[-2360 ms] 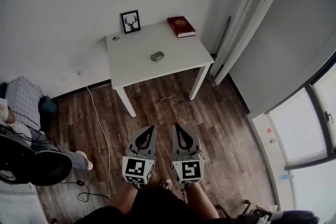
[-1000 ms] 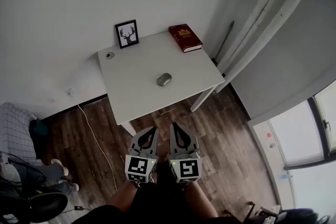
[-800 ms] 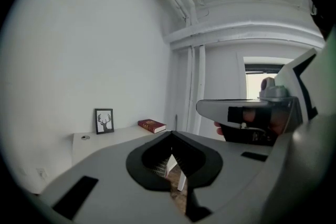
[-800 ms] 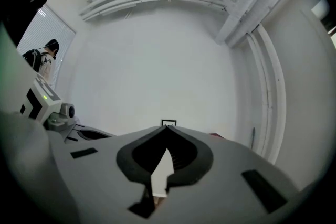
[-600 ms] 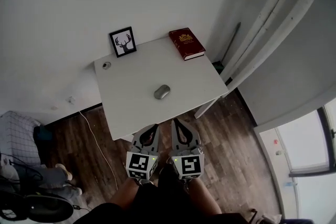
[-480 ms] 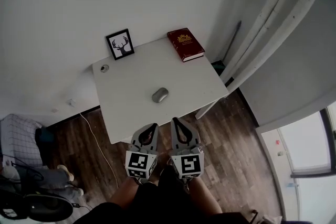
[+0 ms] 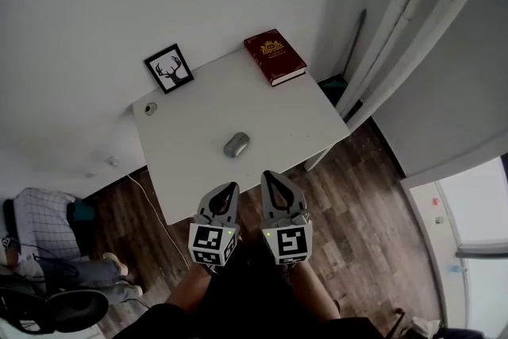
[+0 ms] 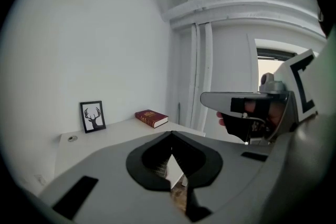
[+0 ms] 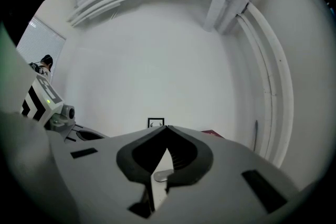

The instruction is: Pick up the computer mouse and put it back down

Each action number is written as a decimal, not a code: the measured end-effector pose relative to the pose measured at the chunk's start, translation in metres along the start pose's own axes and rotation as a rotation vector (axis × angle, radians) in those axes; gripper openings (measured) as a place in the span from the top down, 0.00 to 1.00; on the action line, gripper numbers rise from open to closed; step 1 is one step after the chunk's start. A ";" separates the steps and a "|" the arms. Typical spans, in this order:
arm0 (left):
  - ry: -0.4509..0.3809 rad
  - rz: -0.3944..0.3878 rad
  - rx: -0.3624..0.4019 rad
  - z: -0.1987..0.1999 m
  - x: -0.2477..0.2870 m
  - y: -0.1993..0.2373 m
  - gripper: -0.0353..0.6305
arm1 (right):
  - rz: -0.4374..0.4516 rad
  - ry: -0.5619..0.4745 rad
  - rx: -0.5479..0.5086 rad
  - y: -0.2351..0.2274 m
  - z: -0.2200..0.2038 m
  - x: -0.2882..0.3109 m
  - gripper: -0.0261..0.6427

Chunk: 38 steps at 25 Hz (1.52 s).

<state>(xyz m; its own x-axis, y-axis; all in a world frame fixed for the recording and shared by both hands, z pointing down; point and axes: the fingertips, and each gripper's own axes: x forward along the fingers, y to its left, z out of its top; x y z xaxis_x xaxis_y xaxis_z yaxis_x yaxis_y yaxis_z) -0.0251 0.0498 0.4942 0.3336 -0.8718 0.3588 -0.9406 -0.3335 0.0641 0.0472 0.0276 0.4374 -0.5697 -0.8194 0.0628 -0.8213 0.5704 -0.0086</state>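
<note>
At the lower middle of the head view, we hold the left gripper (image 7: 227, 187) and right gripper (image 7: 268, 175), each with its grey wedge jaws pressed together. Just above them, the rounded grey computer mouse (image 7: 236, 144) lies mid-frame on the matte white table (image 7: 186, 167). Further up, a red hardback book (image 7: 274, 56) lies near the table's far edge.

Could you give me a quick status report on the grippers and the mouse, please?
Left gripper shut, empty; right gripper shut, empty. Mouse on table, untouched. Path to it clear.
</note>
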 end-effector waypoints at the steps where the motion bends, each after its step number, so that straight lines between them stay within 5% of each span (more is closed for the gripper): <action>1: 0.007 -0.003 0.004 0.000 0.004 0.001 0.94 | -0.001 0.000 -0.001 -0.002 -0.003 0.002 0.93; 24: 0.266 -0.026 -0.003 -0.052 0.112 0.076 0.94 | -0.055 0.101 0.012 -0.035 -0.038 0.096 0.93; 38: 0.433 -0.073 -0.009 -0.098 0.161 0.103 0.59 | -0.074 0.170 0.005 -0.043 -0.056 0.127 0.93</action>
<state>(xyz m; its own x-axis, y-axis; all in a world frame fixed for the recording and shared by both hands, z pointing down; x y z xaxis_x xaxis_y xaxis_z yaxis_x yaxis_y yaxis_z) -0.0741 -0.0897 0.6497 0.3432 -0.6145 0.7104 -0.9168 -0.3837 0.1110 0.0116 -0.0974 0.5021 -0.4949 -0.8377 0.2310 -0.8613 0.5082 -0.0023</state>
